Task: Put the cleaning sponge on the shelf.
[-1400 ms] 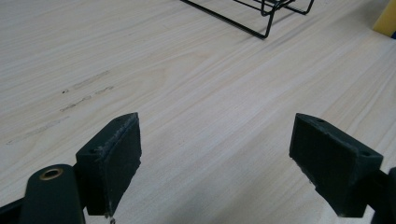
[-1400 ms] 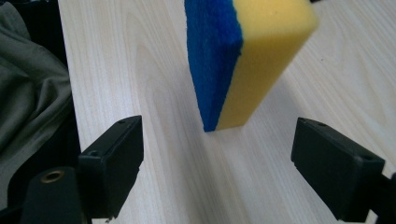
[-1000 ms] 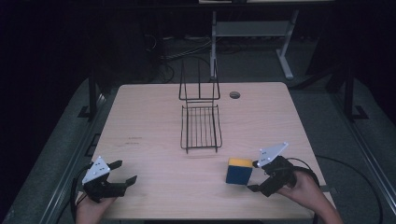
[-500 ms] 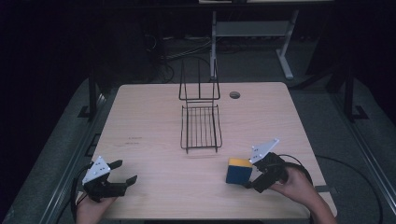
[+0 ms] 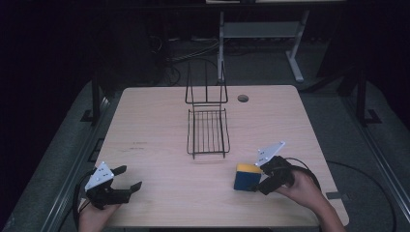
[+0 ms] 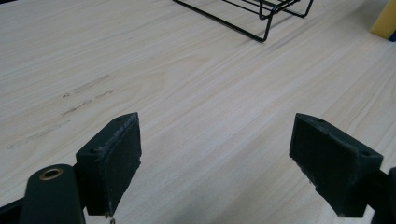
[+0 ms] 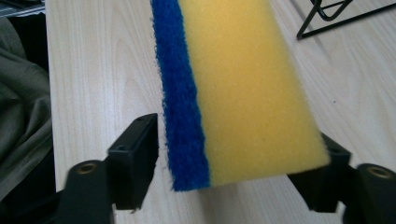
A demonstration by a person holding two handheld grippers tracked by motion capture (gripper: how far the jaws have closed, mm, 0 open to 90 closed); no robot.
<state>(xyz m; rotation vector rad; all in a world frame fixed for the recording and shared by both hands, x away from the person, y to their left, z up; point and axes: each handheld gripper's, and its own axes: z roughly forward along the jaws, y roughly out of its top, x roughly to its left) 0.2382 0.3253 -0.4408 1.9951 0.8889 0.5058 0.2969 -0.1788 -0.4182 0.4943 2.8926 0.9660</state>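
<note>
- My right gripper (image 5: 259,180) sits at the table's (image 5: 159,121) five o'clock, jaws apart around the sponge (image 5: 246,176), not clamped.
- My left gripper (image 5: 126,180) rests at seven o'clock, jaws wide apart.
- The wire rack (image 5: 208,129) stands at centre.

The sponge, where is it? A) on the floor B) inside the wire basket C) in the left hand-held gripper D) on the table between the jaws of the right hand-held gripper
D: the sponge sits on the table with the right hand-held gripper around it, one jaw on each side.
</note>
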